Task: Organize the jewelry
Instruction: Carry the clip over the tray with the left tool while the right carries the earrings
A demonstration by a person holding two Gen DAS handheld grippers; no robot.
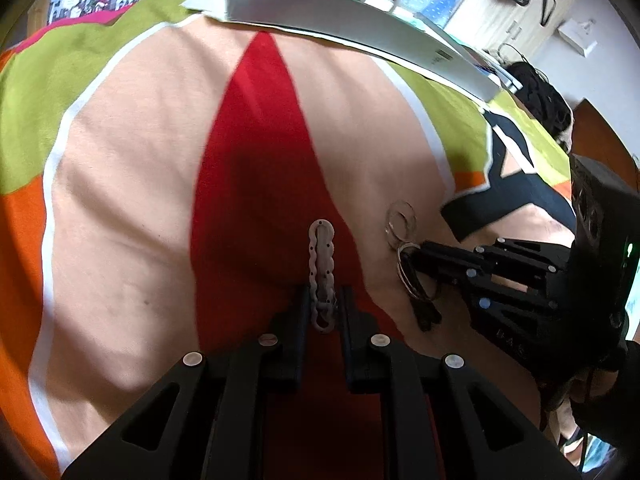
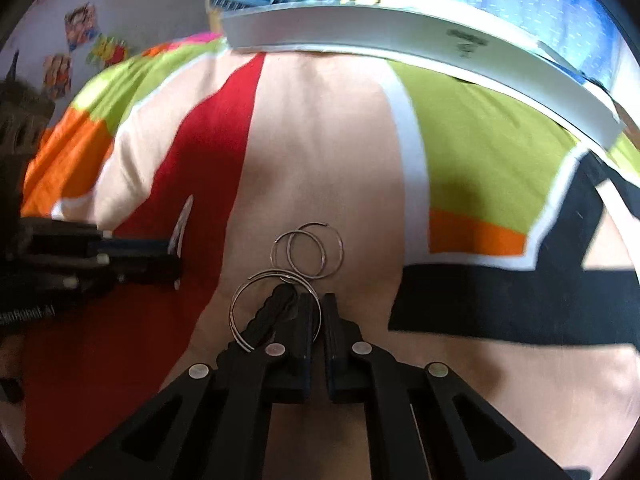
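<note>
Silver, wavy-edged hair clip pinched upright in left gripper, jaws clenched on its lower end, lifted clear of bright patchwork bedspread. Thin hoop earrings clasped by right gripper, likely kept paired; two more hoops left just ahead on cloth, white box well beyond.

I count four thin hoop rings: two loose hoops just ahead of my right hand-held gripper, two hoops at its tips. One wavy clip in the left hand-held gripper. One white box beyond.
</note>
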